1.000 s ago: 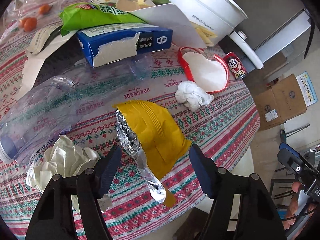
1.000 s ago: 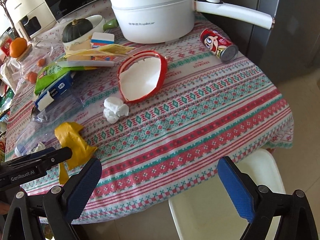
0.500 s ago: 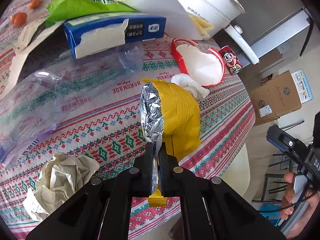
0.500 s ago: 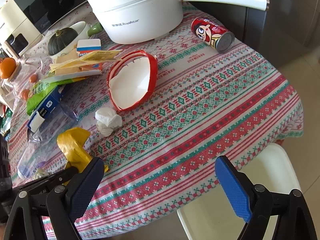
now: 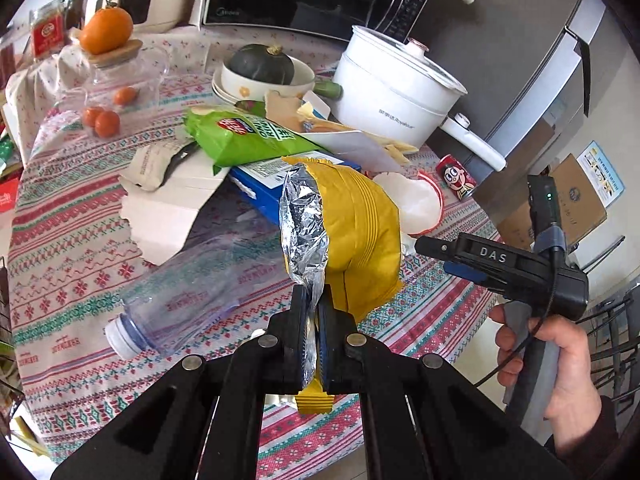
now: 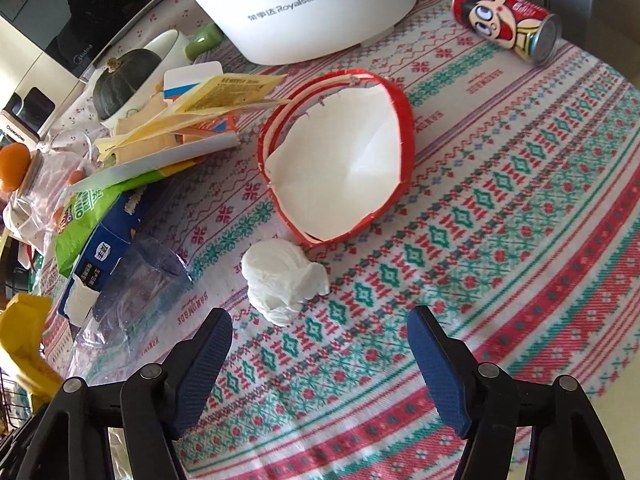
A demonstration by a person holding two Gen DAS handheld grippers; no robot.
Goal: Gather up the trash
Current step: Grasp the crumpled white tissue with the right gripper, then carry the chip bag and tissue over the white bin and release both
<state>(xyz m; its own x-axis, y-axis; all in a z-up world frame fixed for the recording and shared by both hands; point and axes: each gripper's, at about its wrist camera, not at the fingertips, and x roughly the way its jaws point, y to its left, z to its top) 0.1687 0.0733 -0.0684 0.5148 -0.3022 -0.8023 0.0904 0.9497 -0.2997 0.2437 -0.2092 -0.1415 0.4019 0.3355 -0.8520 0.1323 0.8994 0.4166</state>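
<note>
Patterned cloth covers the round desk, crowded at its far side with a white pot and food packets. Largest trash: a clear plastic bottle lying on its side, light, smooth and easily crushed, best taken at the capped neck. Next, a torn red paper bowl, stiff but flimsy, best pinched at its rim. Left tongs are clamped on the lower edge of a yellow foil-lined bag, held above the desk; the bag is very light, crinkly and slick, so a firm pinch on the flattened seam looks wise. Right tongs, jaws apart and closing with nothing yet between them, hover just short of a crumpled white tissue beside the bowl; soft and weightless, it should compress wherever gripped.
</note>
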